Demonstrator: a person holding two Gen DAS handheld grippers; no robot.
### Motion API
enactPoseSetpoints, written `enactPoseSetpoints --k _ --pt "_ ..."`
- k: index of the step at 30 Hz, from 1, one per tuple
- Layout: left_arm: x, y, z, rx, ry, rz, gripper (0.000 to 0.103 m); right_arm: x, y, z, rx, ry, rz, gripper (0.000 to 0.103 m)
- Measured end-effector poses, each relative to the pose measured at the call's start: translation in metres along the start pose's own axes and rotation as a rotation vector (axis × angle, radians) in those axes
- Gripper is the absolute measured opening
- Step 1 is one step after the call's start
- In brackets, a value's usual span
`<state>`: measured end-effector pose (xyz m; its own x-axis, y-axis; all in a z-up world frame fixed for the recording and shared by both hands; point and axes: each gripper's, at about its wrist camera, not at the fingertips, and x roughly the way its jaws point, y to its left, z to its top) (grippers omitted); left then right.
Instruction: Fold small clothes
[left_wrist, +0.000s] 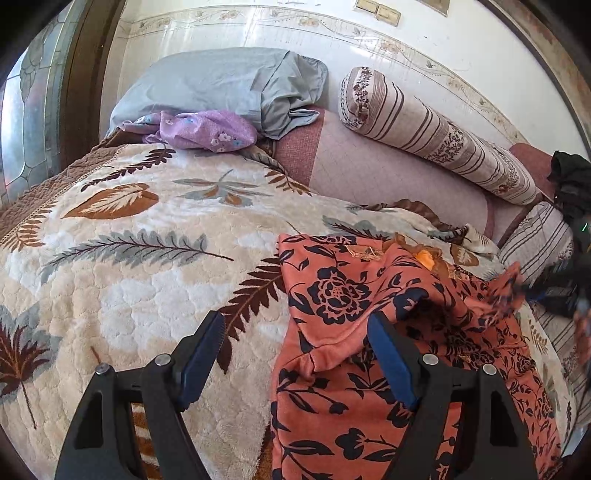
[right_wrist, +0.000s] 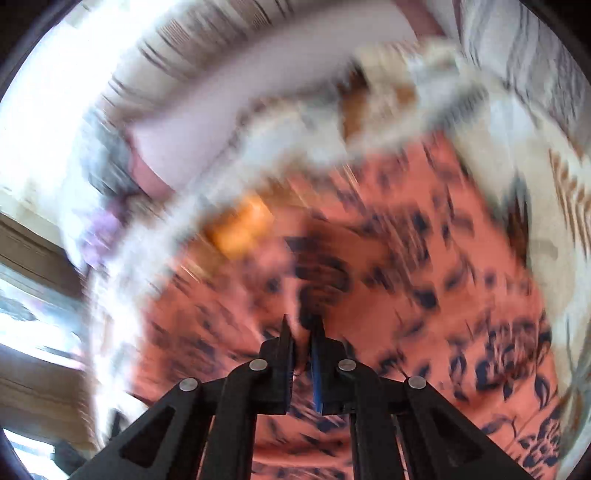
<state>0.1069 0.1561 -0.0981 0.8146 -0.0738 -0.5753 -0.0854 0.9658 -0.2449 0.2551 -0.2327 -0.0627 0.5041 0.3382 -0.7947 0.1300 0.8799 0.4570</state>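
An orange garment with dark blue flowers (left_wrist: 351, 369) lies on the leaf-patterned blanket (left_wrist: 129, 277), an orange tag (left_wrist: 424, 258) near its far edge. My left gripper (left_wrist: 295, 321) hangs open just above the garment's left edge, one finger over the blanket, the other over the cloth. The right wrist view is heavily blurred. In it my right gripper (right_wrist: 301, 326) is shut, with a fold of the garment (right_wrist: 406, 277) pinched between its pads. In the left wrist view that gripper (left_wrist: 561, 291) shows as a dark blur lifting the garment's right corner.
A grey pillow (left_wrist: 221, 81) and a purple floral cloth (left_wrist: 207, 129) lie at the head of the bed. A striped bolster (left_wrist: 424, 129) runs along the tiled wall, with a dark cloth (left_wrist: 570, 184) at far right. A window (left_wrist: 26, 129) stands at left.
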Motion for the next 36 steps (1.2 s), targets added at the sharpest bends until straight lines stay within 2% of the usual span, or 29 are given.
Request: enactPoseSetpoints --k 2,4,6,7,8,9,10,11,13,14,15,16,18,20,23,24,25,26,28,31,33,34,36 --pt "-0.002 0.000 0.001 0.000 -0.019 0.006 0.080 -0.036 0.020 0.015 -0.040 -0.136 0.068 0.007" --pt "-0.001 -0.002 0.001 0.005 -0.034 0.015 0.080 -0.071 0.025 0.019 -0.074 -0.288 0.091 0.007" --pt "0.001 -0.004 0.001 0.011 -0.036 0.019 0.080 -0.092 0.009 0.011 -0.082 -0.424 0.085 0.007" --pt "0.004 -0.006 0.001 0.019 -0.028 0.022 0.080 -0.091 -0.007 0.003 -0.046 -0.453 0.073 0.011" --pt "0.007 -0.007 0.001 0.024 -0.021 0.025 0.080 -0.079 -0.030 -0.012 0.001 -0.425 0.042 0.017" --pt "0.010 -0.009 0.000 0.026 -0.013 0.028 0.080 -0.062 -0.047 -0.021 0.019 -0.340 0.021 0.046" --pt "0.012 -0.010 0.000 0.024 -0.007 0.028 0.080 -0.042 -0.063 -0.028 0.042 -0.235 0.012 0.061" --pt "0.013 -0.011 -0.001 0.023 -0.003 0.027 0.080 -0.027 -0.078 -0.036 0.090 -0.169 0.024 0.061" --pt "0.014 -0.013 -0.003 0.033 -0.002 0.030 0.080 -0.025 -0.084 -0.042 0.099 -0.152 0.031 0.065" --pt "0.014 -0.014 -0.003 0.036 -0.002 0.031 0.080 -0.026 -0.077 -0.040 0.083 -0.153 0.028 0.073" --pt "0.013 -0.015 -0.003 0.039 -0.002 0.031 0.080 -0.026 -0.064 -0.035 0.061 -0.134 0.004 0.091" --pt "0.013 -0.015 -0.003 0.039 -0.002 0.031 0.080 -0.022 -0.048 -0.029 0.032 -0.099 -0.032 0.092" --pt "0.011 -0.015 -0.002 0.037 -0.009 0.030 0.080 -0.014 -0.014 -0.023 -0.060 -0.102 -0.065 0.092" --pt "0.008 -0.014 -0.001 0.034 -0.017 0.028 0.080 0.003 0.029 -0.027 -0.235 -0.067 -0.181 0.092" --pt "0.004 -0.009 0.001 0.023 -0.020 0.021 0.080 0.061 0.064 -0.045 -0.439 0.017 -0.405 0.091" --pt "0.003 -0.008 0.001 0.020 -0.016 0.020 0.080 0.081 0.061 -0.049 -0.450 0.071 -0.441 0.084" --pt "0.003 -0.006 0.001 0.019 -0.012 0.019 0.080 0.093 0.052 -0.051 -0.421 0.123 -0.442 0.033" --pt "0.001 -0.005 0.000 0.019 -0.014 0.017 0.080 0.096 0.040 -0.050 -0.367 0.158 -0.448 0.014" --pt "-0.005 -0.002 0.001 0.029 -0.029 0.020 0.080 0.074 0.027 -0.041 -0.291 0.102 -0.397 0.005" --pt "-0.012 0.004 0.005 0.004 -0.054 0.012 0.080 0.019 0.020 -0.018 -0.185 -0.026 -0.275 0.005" --pt "-0.015 0.006 0.008 -0.022 -0.066 0.005 0.080 -0.028 0.021 0.002 -0.134 -0.165 -0.179 0.005" --pt "-0.015 0.007 0.008 -0.025 -0.072 0.005 0.080 -0.054 0.022 0.011 -0.111 -0.257 -0.099 0.005" --pt "-0.014 0.007 0.008 -0.017 -0.080 0.018 0.080 -0.087 0.020 0.012 -0.109 -0.399 -0.020 0.005"
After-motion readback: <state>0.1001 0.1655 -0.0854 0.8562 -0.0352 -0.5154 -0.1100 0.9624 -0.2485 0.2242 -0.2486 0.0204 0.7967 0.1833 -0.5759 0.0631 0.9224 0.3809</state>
